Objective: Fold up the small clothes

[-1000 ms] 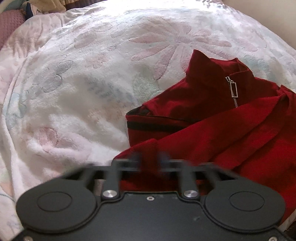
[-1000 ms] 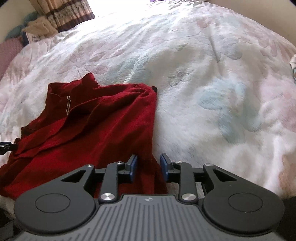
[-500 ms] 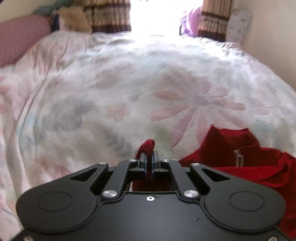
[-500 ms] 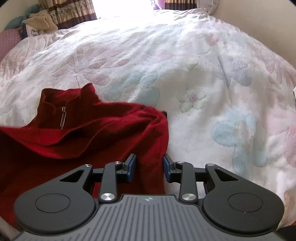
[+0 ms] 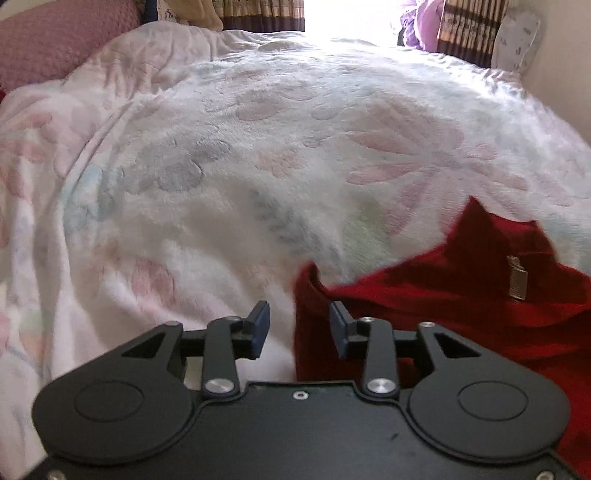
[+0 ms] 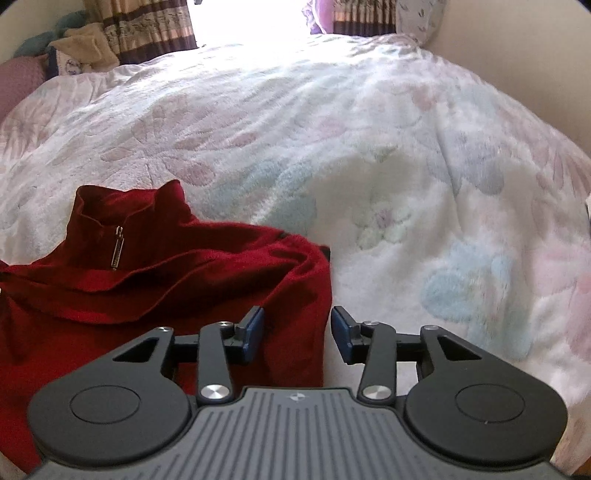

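A small red zip-neck top lies partly folded on the floral bedspread, collar and metal zip pull toward the far side. My left gripper is at the top's left edge, its jaws opening; the red edge stands between them, and the pads do not press it. In the right wrist view the same red top fills the lower left. My right gripper is over its right edge, its jaws opening too, with red cloth between them and free of the pads.
The pale fleece bedspread stretches far ahead and to both sides. A pink pillow and a tan cloth pile sit at the far left, curtains and a bright window behind. A wall borders the right.
The left jaws, shut on a pinch of red cloth half a second ago, have parted and let it go. The right jaws have widened. The top now lies lower and flatter.
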Motion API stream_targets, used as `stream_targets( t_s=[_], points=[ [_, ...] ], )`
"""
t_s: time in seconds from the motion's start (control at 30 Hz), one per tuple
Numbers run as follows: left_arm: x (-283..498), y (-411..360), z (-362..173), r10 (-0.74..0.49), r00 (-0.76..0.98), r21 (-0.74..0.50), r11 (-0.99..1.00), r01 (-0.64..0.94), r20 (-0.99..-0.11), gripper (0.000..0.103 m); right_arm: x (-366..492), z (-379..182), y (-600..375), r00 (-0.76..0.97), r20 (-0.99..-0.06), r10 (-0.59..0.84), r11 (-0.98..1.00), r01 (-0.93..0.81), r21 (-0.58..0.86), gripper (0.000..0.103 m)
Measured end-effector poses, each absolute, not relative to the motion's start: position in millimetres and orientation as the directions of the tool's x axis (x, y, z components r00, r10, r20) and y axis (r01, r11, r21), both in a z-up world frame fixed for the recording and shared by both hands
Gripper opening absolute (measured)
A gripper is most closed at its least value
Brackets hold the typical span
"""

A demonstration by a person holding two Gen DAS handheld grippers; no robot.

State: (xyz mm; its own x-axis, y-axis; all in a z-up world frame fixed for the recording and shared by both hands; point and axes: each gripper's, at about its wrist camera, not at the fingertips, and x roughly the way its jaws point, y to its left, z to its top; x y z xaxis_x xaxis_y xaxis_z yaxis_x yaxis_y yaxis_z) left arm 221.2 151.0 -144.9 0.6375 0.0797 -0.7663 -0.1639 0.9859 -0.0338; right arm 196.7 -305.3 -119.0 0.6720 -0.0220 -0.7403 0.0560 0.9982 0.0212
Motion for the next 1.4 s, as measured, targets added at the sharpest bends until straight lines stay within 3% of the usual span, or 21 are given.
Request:
stream_targets(
  t_s=[0.07, 0.23, 0.33, 0.4, 0.43, 0.47, 0.5, 0.67, 0.8, 0.97, 1.07, 1.4],
  points=[
    [200, 141, -144, 0.051, 0.631, -0.058, 0.987, -0.15, -0.774, 0.038, 200, -118, -302, 0.683, -0.729, -0.032, 0.999, 0.033, -0.012, 0.058],
    [165, 114, -158, -0.019, 0.589, -0.072, 0.995, -0.067, -0.808, 0.04, 220, -127, -294, 0.688, -0.721, -0.076, 0.993, -0.011, -0.115, 0.062],
    [162, 104, -172, -0.017, 0.556, -0.049, 0.998, -0.042, -0.831, 0.041, 237, -138, -293, 0.678, -0.731, -0.08, 0.99, -0.031, -0.137, 0.074],
    [164, 106, -176, -0.009, 0.548, -0.046, 0.998, -0.054, -0.837, 0.041, 246, -147, -293, 0.678, -0.732, -0.058, 0.989, -0.06, -0.134, 0.071],
    [165, 108, -177, -0.008, 0.546, -0.051, 0.997, -0.064, -0.838, 0.041, 248, -150, -294, 0.688, -0.724, -0.048, 0.99, -0.064, -0.126, 0.048],
    [165, 111, -177, -0.01, 0.545, -0.058, 0.996, -0.07, -0.839, 0.041, 248, -151, -297, 0.697, -0.717, -0.031, 0.993, -0.06, -0.102, 0.01],
    [167, 113, -177, -0.01, 0.544, -0.061, 0.995, -0.075, -0.839, 0.041, 246, -149, -300, 0.705, -0.71, -0.012, 0.997, -0.047, -0.064, 0.006],
    [169, 111, -181, -0.006, 0.535, -0.053, 0.996, -0.072, -0.845, 0.042, 226, -131, -304, 0.78, -0.617, -0.101, 0.995, 0.07, -0.074, 0.006],
    [170, 113, -179, -0.003, 0.538, -0.048, 0.996, -0.069, -0.843, 0.042, 242, -149, -306, 0.721, -0.68, -0.135, 0.991, 0.108, -0.082, 0.008],
    [169, 115, -178, 0.004, 0.544, -0.047, 0.996, -0.08, -0.839, 0.042, 234, -149, -312, 0.709, -0.686, -0.162, 0.986, 0.148, -0.08, 0.031],
    [165, 111, -172, 0.008, 0.555, -0.044, 0.996, -0.081, -0.832, 0.042, 222, -138, -310, 0.737, -0.649, -0.189, 0.982, 0.159, -0.105, 0.031],
    [149, 77, -143, -0.078, 0.632, -0.094, 0.996, 0.009, -0.771, 0.044, 170, -110, -273, 0.771, -0.628, 0.104, 0.995, -0.081, 0.065, 0.031]
  ],
)
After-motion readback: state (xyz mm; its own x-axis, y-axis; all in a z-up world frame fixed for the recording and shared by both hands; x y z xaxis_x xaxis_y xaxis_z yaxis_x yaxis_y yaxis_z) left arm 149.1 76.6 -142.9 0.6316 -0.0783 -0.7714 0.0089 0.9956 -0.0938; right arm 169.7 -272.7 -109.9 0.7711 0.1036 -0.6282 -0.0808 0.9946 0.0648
